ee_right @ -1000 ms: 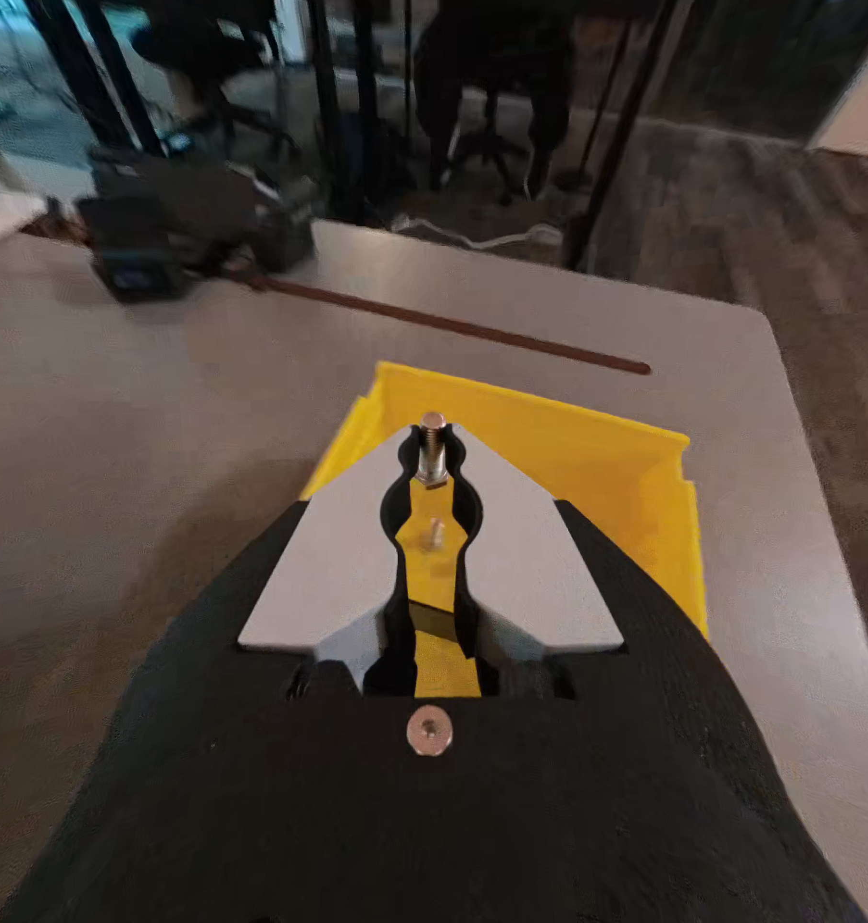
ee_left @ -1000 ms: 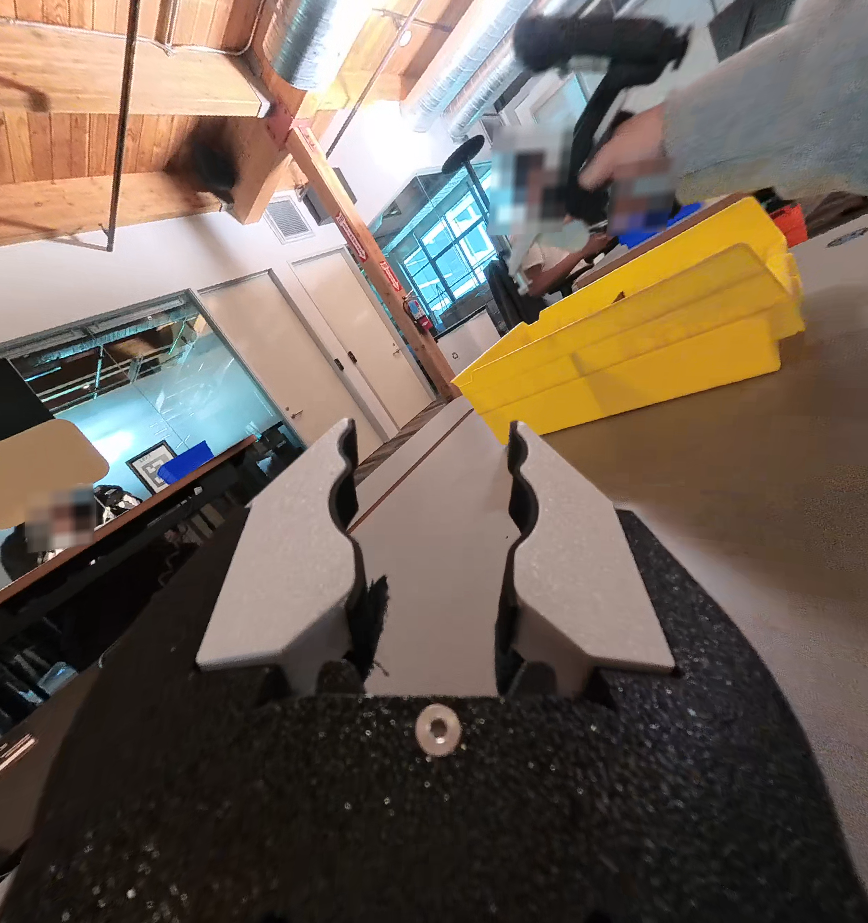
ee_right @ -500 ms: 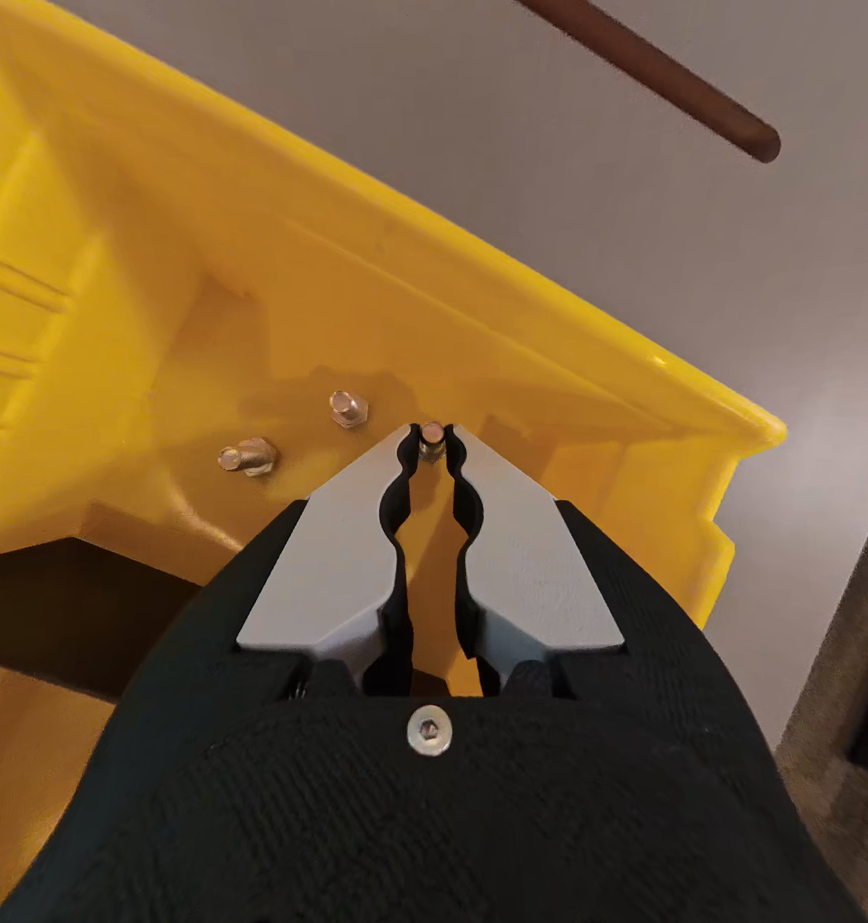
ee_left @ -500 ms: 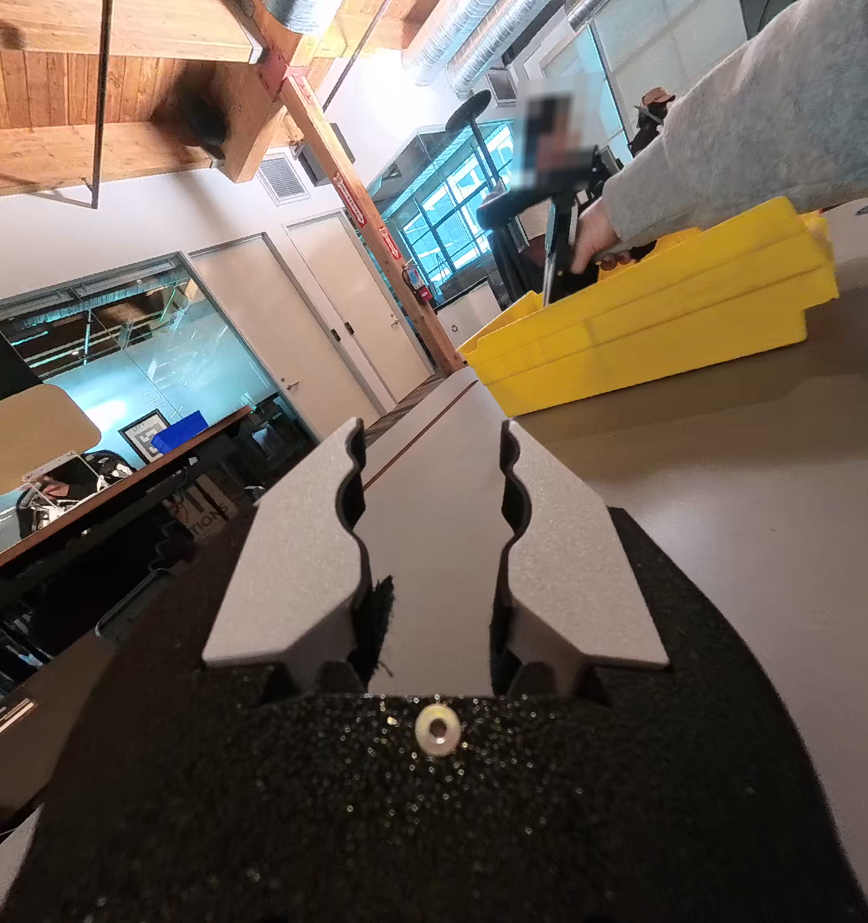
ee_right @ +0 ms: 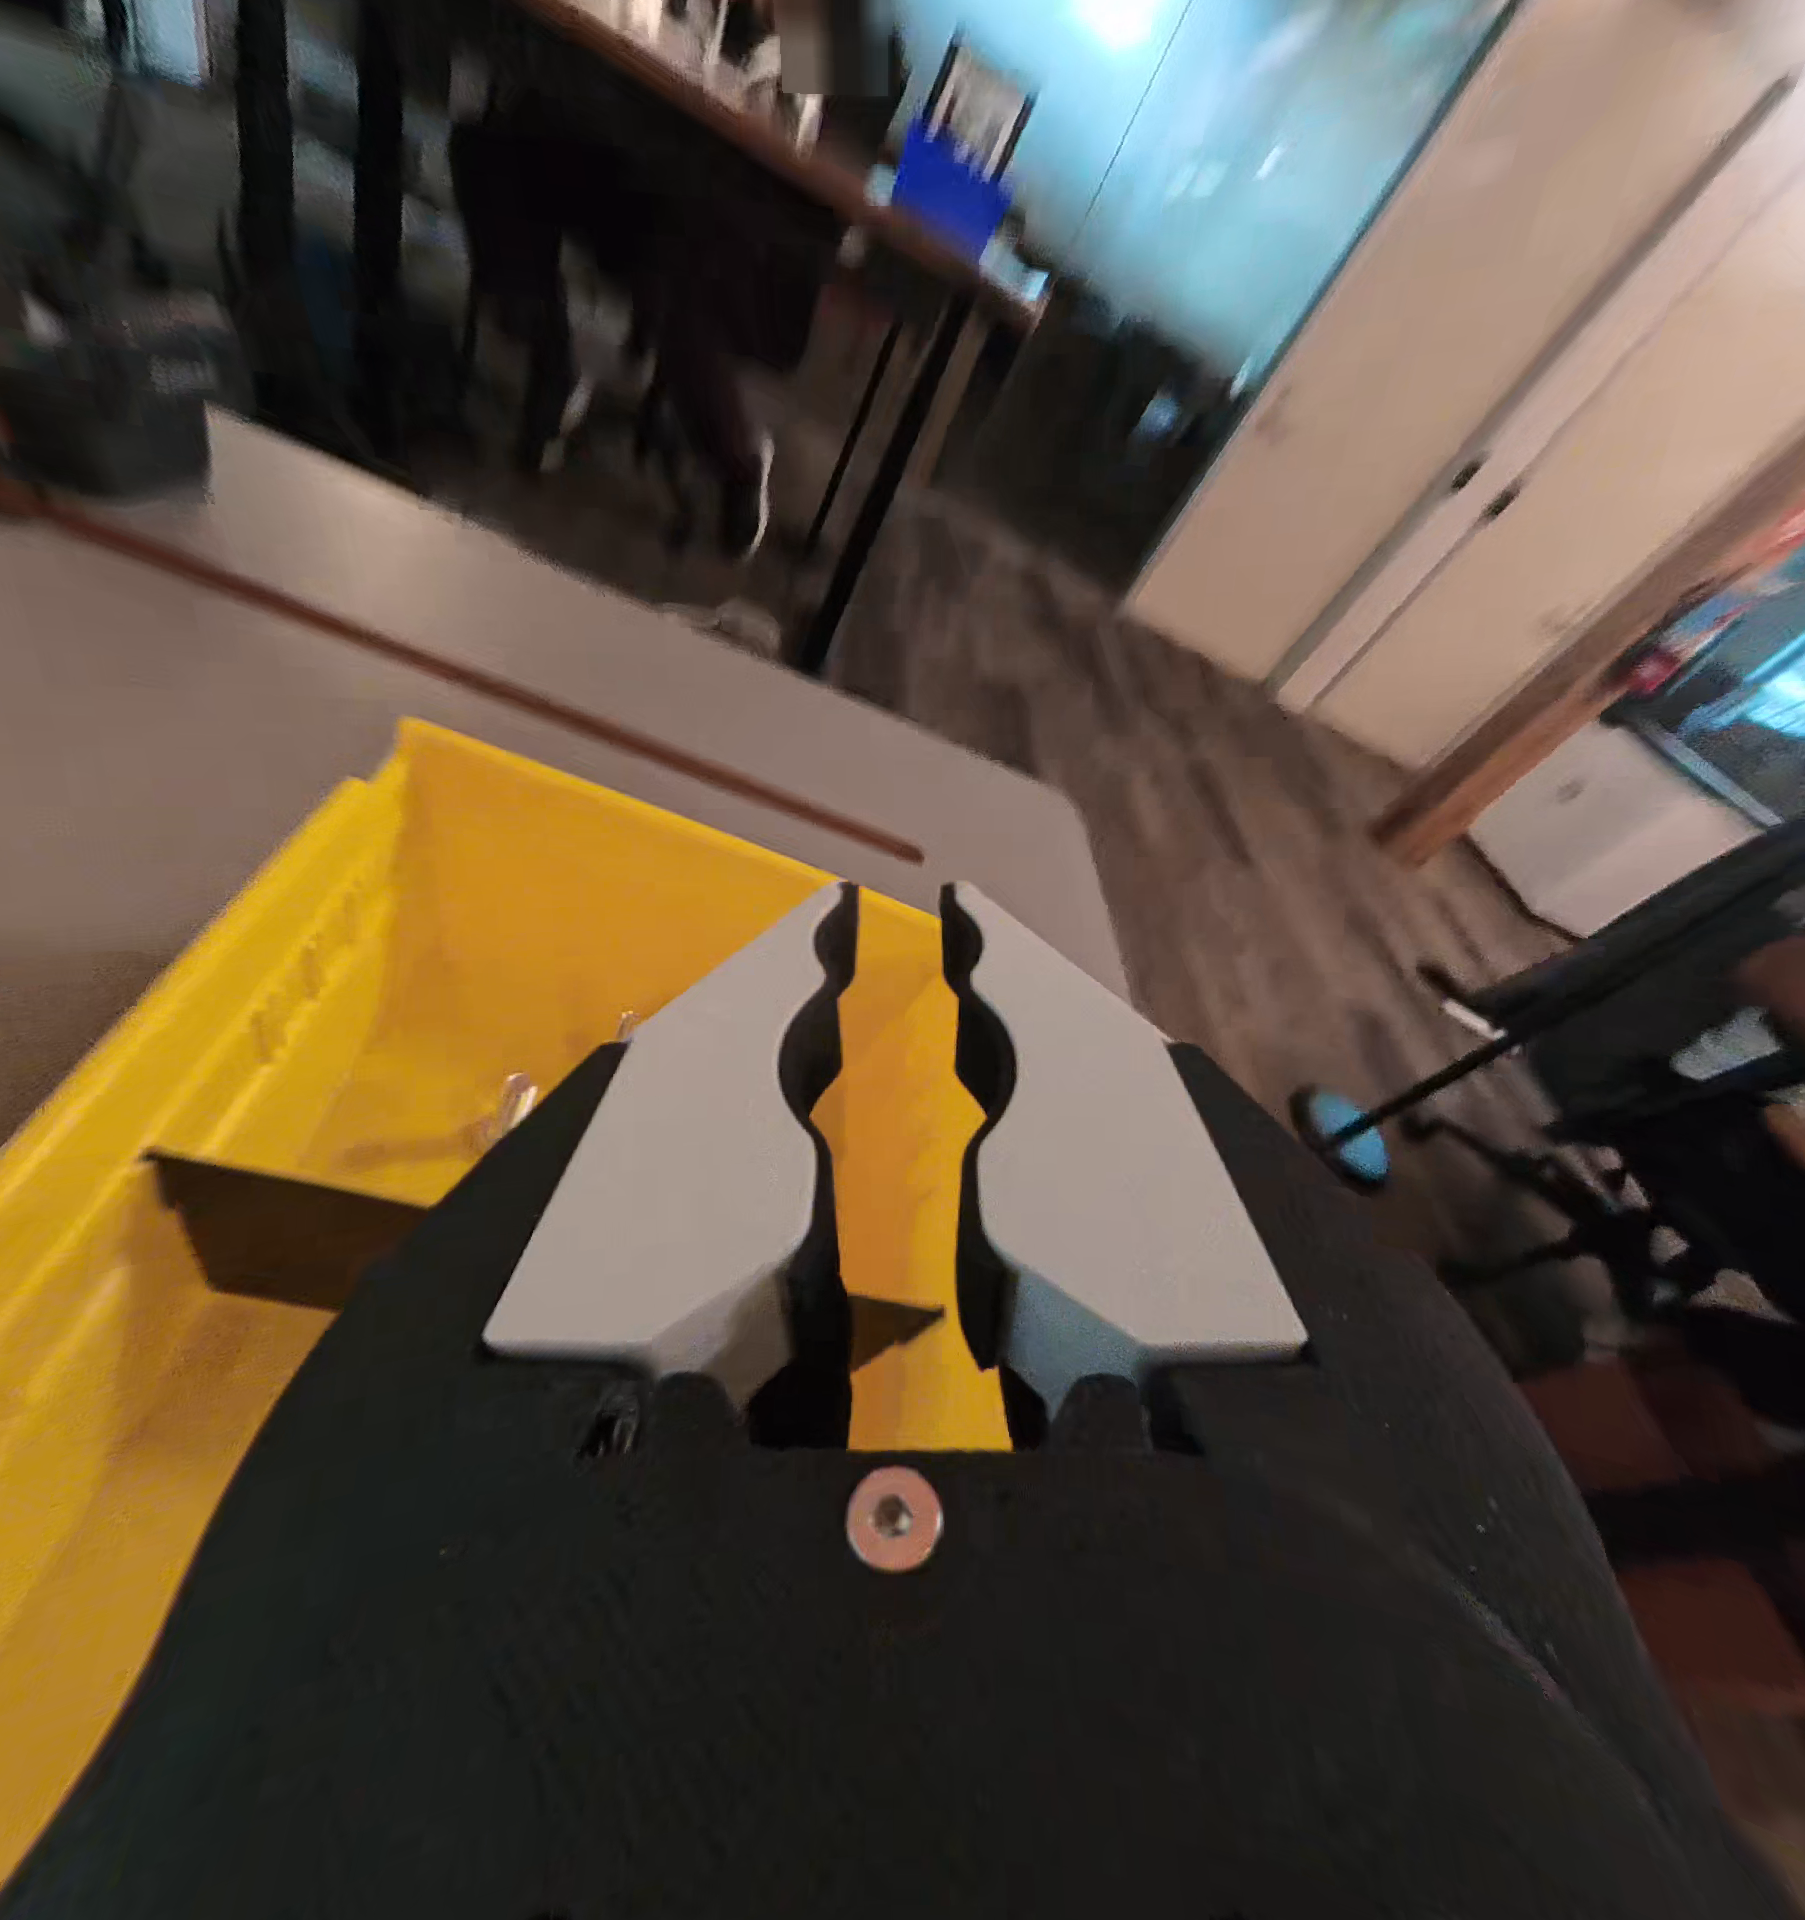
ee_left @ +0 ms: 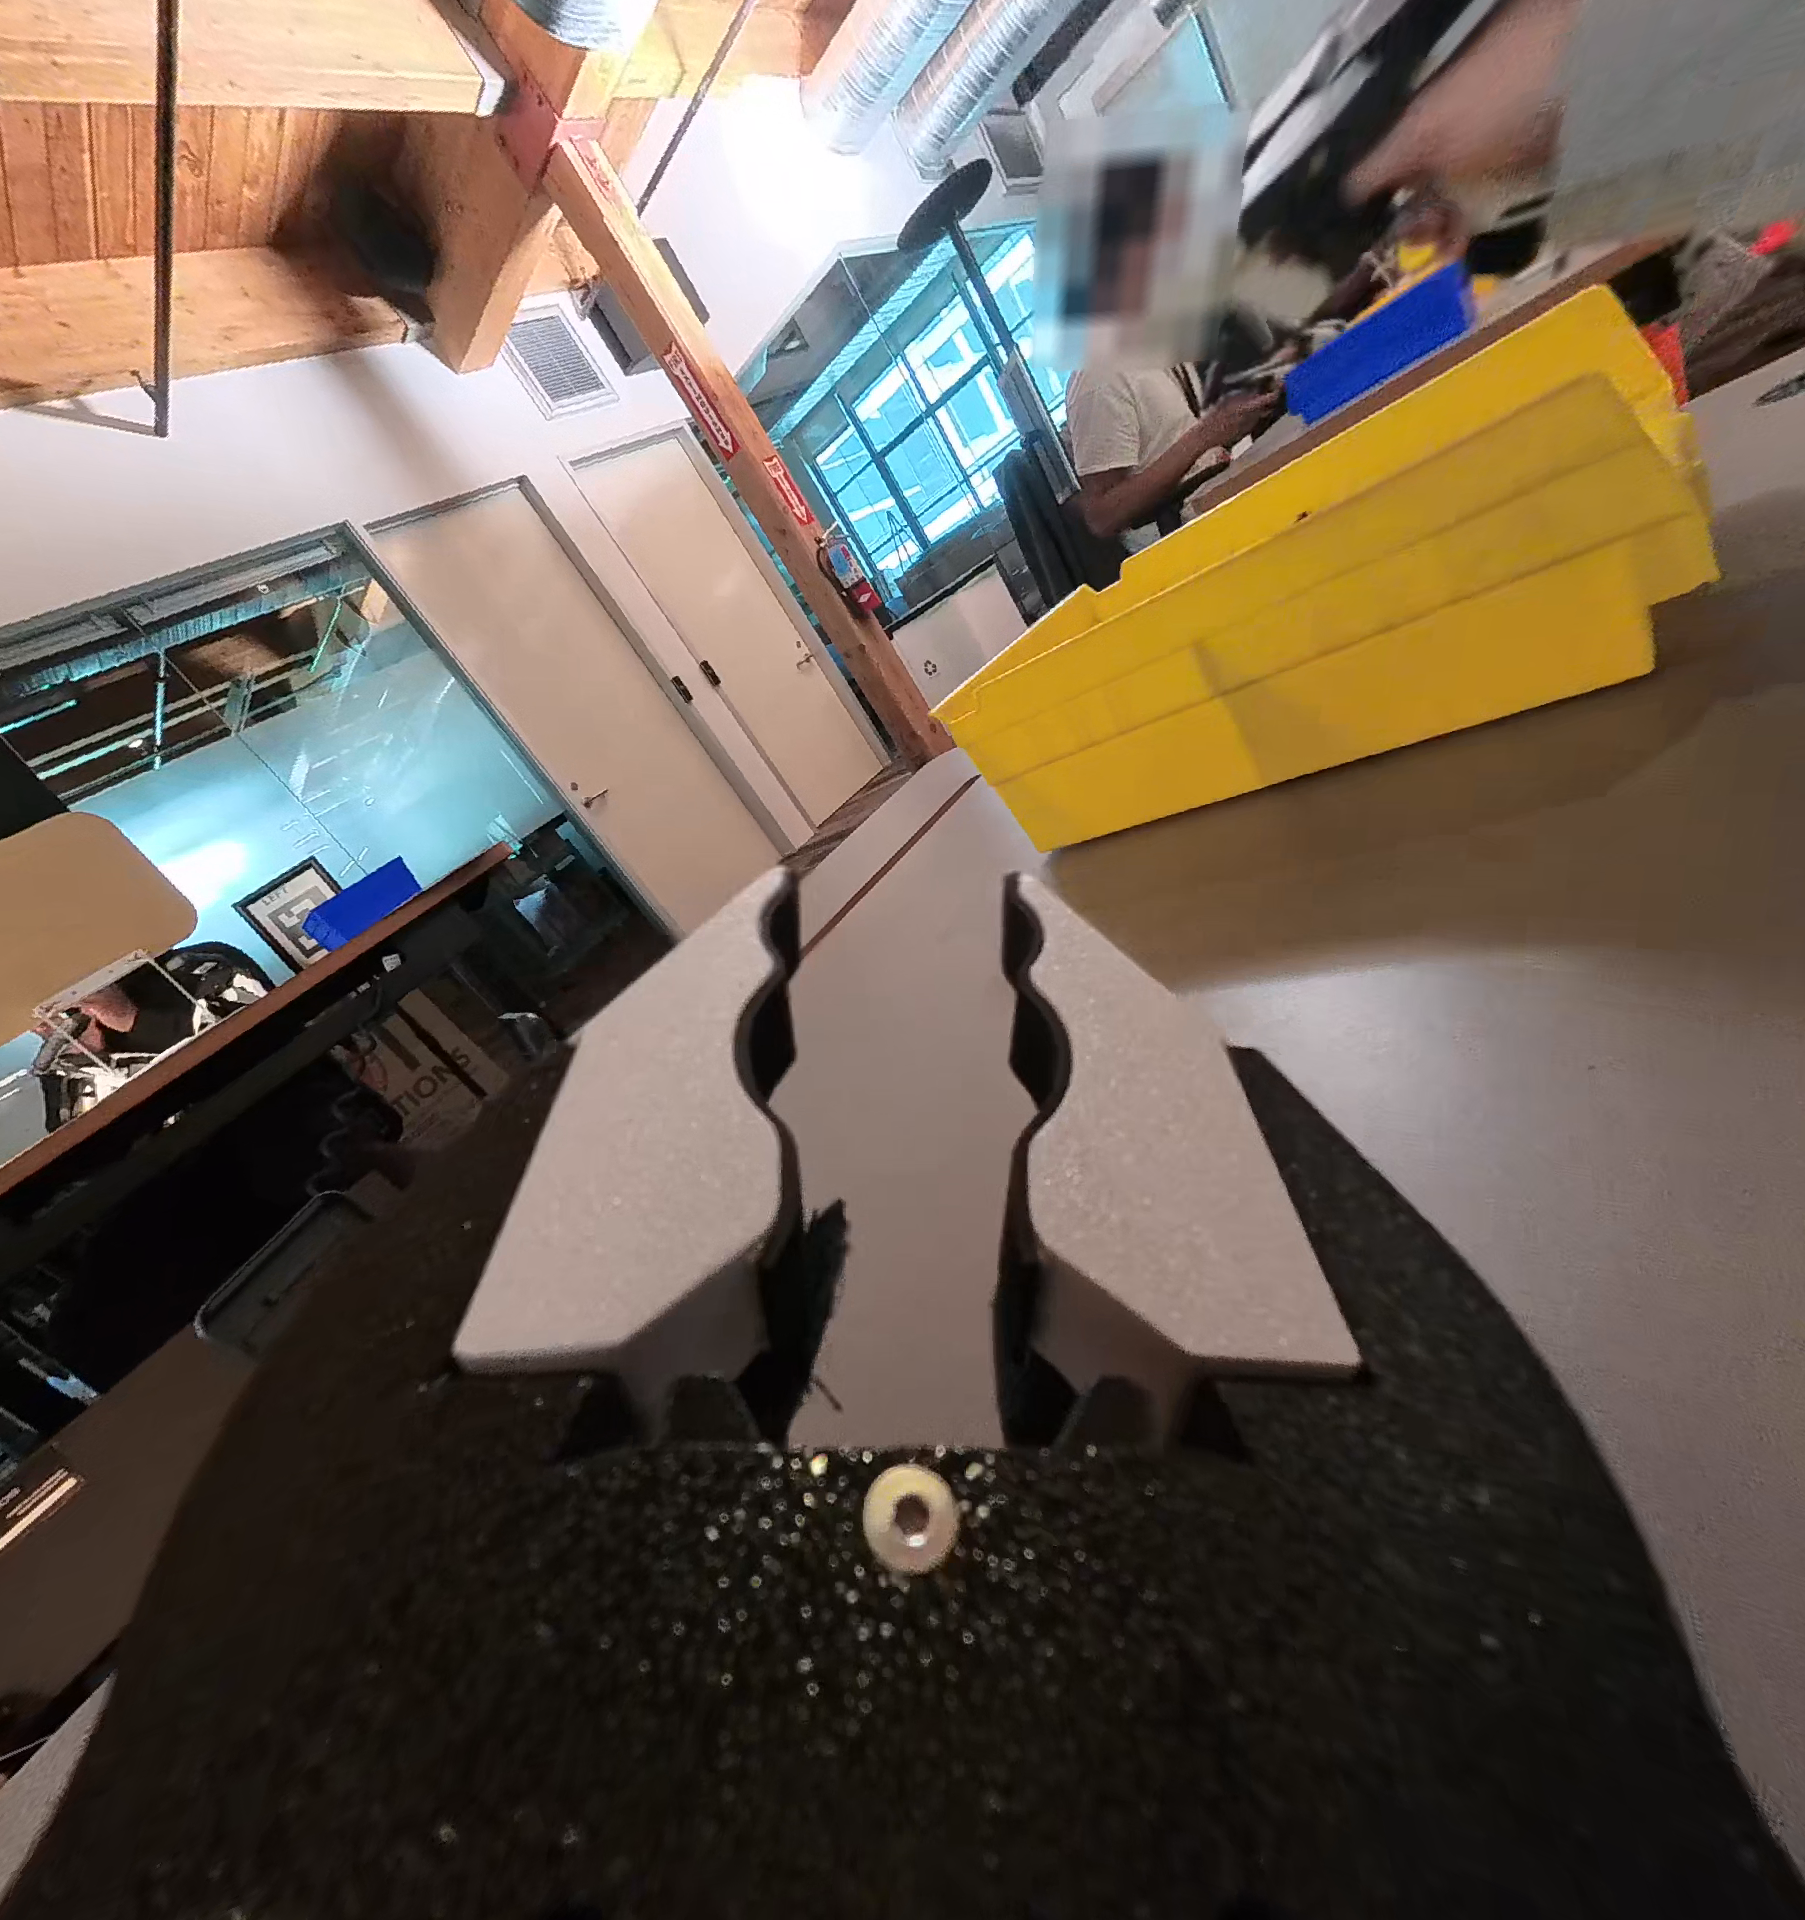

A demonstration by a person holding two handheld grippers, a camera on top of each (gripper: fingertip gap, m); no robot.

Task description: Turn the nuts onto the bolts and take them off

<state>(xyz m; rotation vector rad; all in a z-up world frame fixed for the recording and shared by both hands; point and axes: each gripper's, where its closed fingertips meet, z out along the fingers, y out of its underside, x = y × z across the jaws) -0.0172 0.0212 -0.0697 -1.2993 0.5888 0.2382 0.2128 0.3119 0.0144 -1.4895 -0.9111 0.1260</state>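
My left gripper [ee_left: 900,894] is open and empty, low over the grey table [ee_left: 1500,1039], pointing along it with the yellow bin [ee_left: 1324,644] ahead to the right. My right gripper [ee_right: 898,899] is open and empty above the far end of the same yellow bin [ee_right: 524,914]. Two small metal bolts [ee_right: 513,1101] lie on the bin's floor to the left of my right fingers [ee_right: 711,1143], partly hidden by the gripper body. The view is blurred by motion.
A black divider [ee_right: 254,1226] crosses the bin. A brown seam [ee_right: 462,675] runs across the table beyond it. The table edge and carpeted floor [ee_right: 1241,831] lie right of the bin. A person's sleeve [ee_left: 1708,94] shows at upper right in the left wrist view. Left tips to right tips: about 40 cm.
My right gripper held a bolt, lowered it into the bin, then opened and lifted away without it. My left gripper's fingers narrowed but stay open; the other arm moved out above the bin.
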